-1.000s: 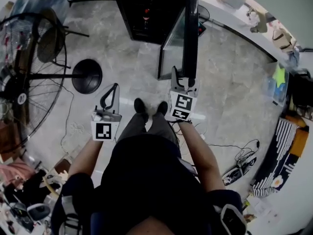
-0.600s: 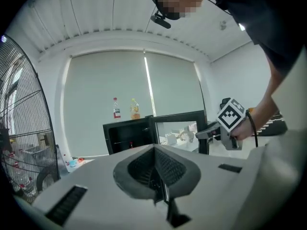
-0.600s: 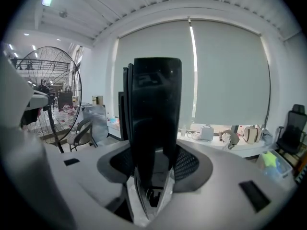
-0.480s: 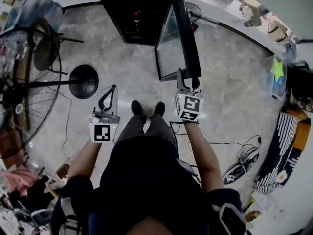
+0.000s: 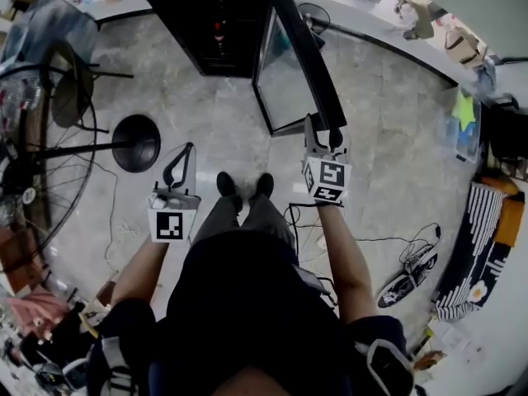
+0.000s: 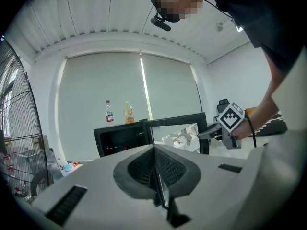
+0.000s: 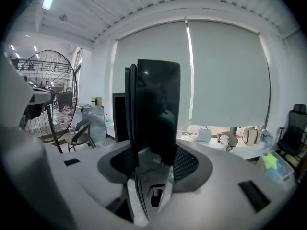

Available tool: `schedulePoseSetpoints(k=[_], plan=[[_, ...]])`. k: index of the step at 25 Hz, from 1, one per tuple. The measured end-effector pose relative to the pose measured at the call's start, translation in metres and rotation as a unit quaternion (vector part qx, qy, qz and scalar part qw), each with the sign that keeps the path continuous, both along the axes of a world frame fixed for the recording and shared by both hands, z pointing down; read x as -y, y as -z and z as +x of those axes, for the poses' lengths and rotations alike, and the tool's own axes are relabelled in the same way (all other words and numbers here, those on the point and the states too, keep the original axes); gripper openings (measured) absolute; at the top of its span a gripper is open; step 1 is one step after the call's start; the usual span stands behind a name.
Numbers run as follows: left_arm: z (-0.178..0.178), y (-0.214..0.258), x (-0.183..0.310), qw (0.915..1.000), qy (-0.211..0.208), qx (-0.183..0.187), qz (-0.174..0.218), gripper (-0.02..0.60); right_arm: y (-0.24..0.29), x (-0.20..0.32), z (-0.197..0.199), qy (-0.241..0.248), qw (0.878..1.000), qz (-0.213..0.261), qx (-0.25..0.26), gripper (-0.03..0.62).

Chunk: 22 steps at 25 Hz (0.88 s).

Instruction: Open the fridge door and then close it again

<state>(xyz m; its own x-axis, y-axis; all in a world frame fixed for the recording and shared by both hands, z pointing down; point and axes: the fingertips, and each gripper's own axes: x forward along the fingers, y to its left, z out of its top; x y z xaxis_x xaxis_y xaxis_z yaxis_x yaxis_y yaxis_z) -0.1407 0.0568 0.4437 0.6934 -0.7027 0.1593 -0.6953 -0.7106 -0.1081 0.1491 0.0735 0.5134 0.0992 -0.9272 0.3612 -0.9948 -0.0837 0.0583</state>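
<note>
Before the black fridge (image 5: 206,23), right gripper (image 5: 322,130) clamps the open glass door (image 5: 285,81) by its edge, jaws just tightened; left gripper (image 5: 190,148) closed, empty; shutting remains.

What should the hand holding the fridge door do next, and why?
Probably start swinging the fridge door back toward the fridge. The door already stands wide open, and the jaws of the right gripper, which have just been closing, sit clamped on its free edge, so only shutting it seems left. The left gripper is shut, empty and off to the side.
</note>
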Motion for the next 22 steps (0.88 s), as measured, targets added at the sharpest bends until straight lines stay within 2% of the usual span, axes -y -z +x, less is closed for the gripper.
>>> schedulePoseSetpoints(k=[12, 22], plan=[[0.046, 0.008, 0.008, 0.9998, -0.012, -0.012, 0.006, 0.023, -0.001, 0.005, 0.051, 0.012, 1.0, 0.011, -0.003, 0.212], [0.078, 0.012, 0.008, 0.9997, -0.013, -0.018, 0.005, 0.023, -0.002, 0.012, 0.1, 0.045, 0.999, 0.011, -0.002, 0.215]])
